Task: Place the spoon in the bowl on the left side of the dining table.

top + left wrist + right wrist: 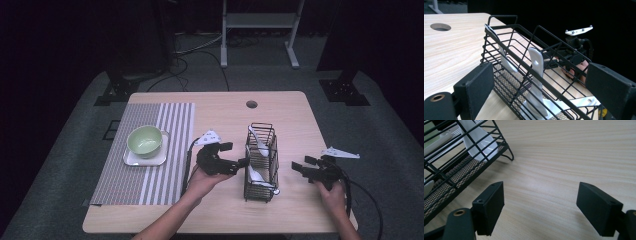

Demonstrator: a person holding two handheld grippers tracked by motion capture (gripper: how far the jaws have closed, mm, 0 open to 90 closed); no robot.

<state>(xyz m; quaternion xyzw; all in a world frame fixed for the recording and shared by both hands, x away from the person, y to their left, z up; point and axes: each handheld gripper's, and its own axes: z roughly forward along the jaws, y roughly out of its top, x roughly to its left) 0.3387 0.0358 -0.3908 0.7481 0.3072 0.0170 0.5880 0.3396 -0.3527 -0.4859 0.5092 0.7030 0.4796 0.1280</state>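
Centrally placed wire basket [261, 161]: stood on the table [220, 107], white spoons [535, 82] inside
Left gripper [239, 156]: jaws spread, set against the basket's left wall
Right gripper [303, 167]: jaws spread, bare wood between, basket just left
Right table edge: near the right hand

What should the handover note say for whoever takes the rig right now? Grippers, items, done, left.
Left gripper: open, jaws either side of the wire basket wall, not closed on it.
Right gripper: open, holding nothing, above bare table just right of the basket.
White spoons stand and lie inside the basket, mid-table.
Green bowl sits on a white plate on the striped mat, left side, apart from both grippers.
Done: spoons are in the basket. Left: probably grip and handle the basket; nothing is gripped yet.
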